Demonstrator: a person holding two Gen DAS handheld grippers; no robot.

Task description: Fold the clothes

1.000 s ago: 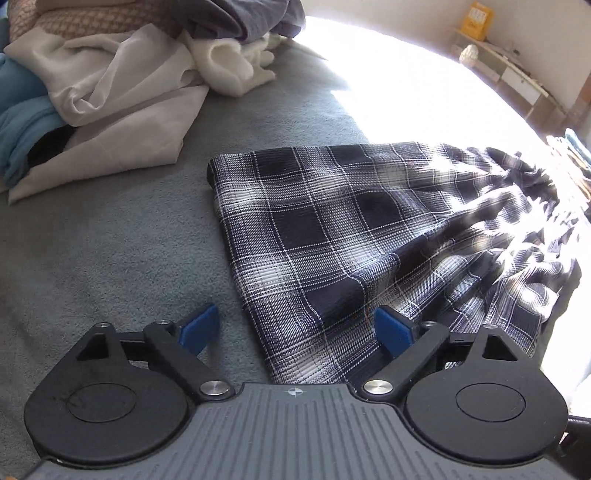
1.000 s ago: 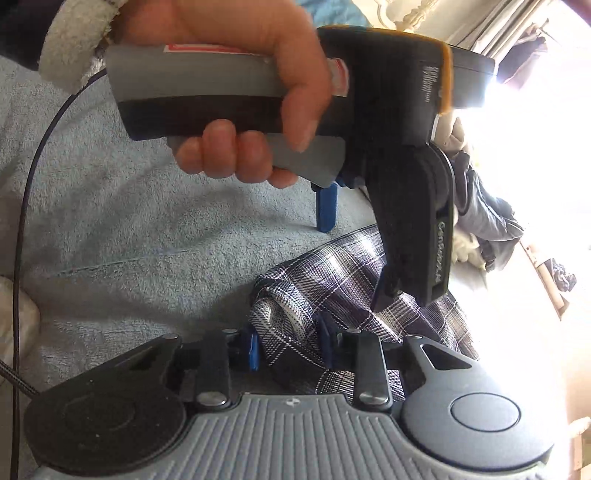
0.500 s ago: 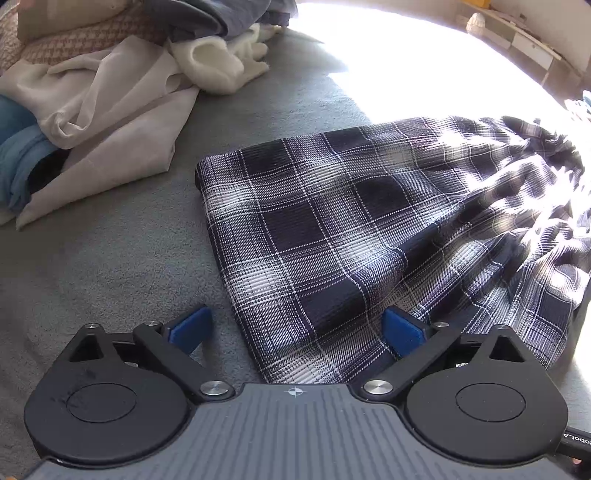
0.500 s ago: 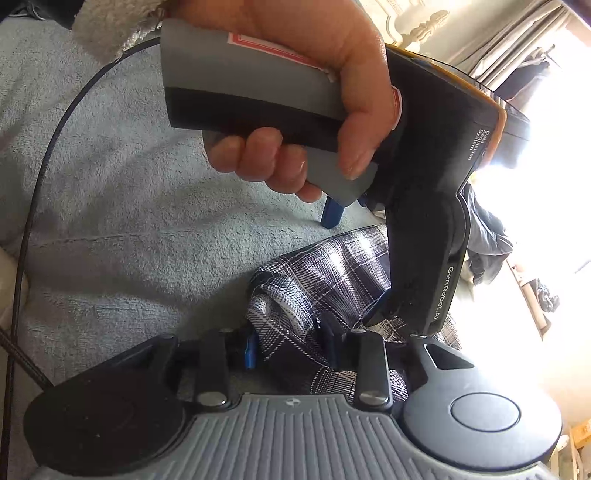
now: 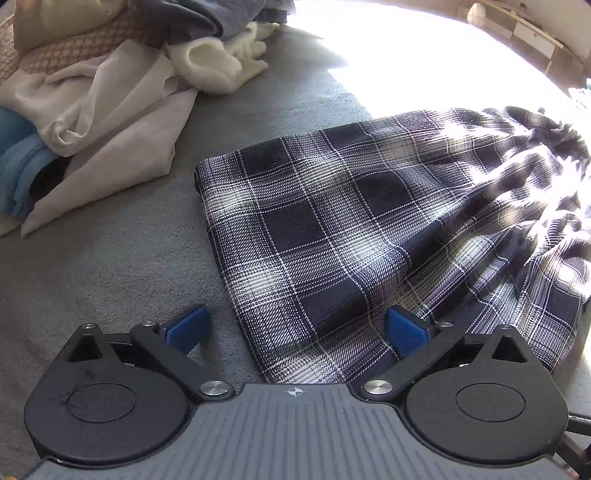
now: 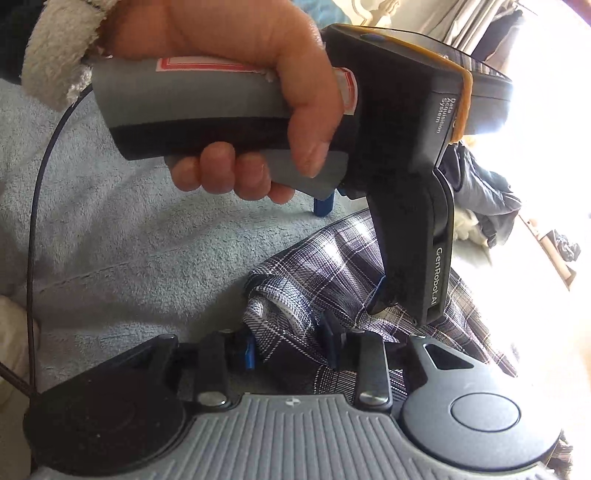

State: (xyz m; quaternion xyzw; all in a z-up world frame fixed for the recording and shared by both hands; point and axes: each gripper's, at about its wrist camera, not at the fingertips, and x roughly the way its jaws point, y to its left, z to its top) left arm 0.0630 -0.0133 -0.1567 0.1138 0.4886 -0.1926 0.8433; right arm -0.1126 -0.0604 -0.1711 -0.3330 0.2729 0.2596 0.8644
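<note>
A dark blue and white plaid garment (image 5: pixel 351 206) lies partly folded on the grey blanket (image 5: pixel 92 266), its right side bunched in sunlight. My left gripper (image 5: pixel 295 325) hovers wide open over the garment's near corner; one blue pad is over the blanket, the other over the cloth. In the right wrist view a hand (image 6: pixel 229 74) holds that left gripper (image 6: pixel 351 251) pointing down at the plaid garment (image 6: pixel 314 266). My right gripper (image 6: pixel 290 343) is shut on a bunched fold of the plaid cloth, which bulges up between its pads.
A pile of clothes (image 5: pixel 92 103) sits at the far left: beige, white fleece (image 5: pixel 214 62) and blue (image 5: pixel 18 166). A black cable (image 6: pixel 37 221) trails over the blanket. A dark jacket (image 6: pixel 487 199) lies beyond. Low furniture (image 5: pixel 532 33) stands at the back right.
My left gripper's jaws have spread slightly wider and it has tilted, so the plaid corner sits more centrally. In the right view the hand with the left gripper looms closer; the right grip holds.
</note>
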